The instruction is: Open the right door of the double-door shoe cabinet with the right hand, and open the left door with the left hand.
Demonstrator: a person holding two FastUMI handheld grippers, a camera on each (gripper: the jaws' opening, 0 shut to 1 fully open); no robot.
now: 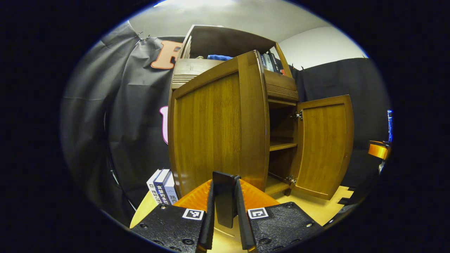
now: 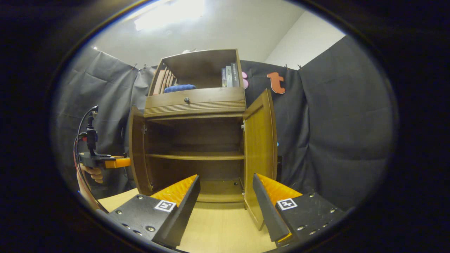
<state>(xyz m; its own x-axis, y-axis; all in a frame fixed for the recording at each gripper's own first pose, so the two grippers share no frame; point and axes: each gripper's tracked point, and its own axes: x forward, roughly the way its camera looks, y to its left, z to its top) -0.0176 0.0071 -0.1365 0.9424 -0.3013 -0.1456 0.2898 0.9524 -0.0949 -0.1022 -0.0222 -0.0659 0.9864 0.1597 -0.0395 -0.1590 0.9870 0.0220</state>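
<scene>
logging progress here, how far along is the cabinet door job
Both doors already stand open: the right door is swung out and the right gripper is open, clear of it. The left gripper is shut on the left door handle. Only letting go looks left.

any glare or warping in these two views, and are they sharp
Right gripper view: ceiling light blows out white, cabinet sharp. Left gripper view: fisheye bows the left door, glare at the top, everything sharp.
</scene>
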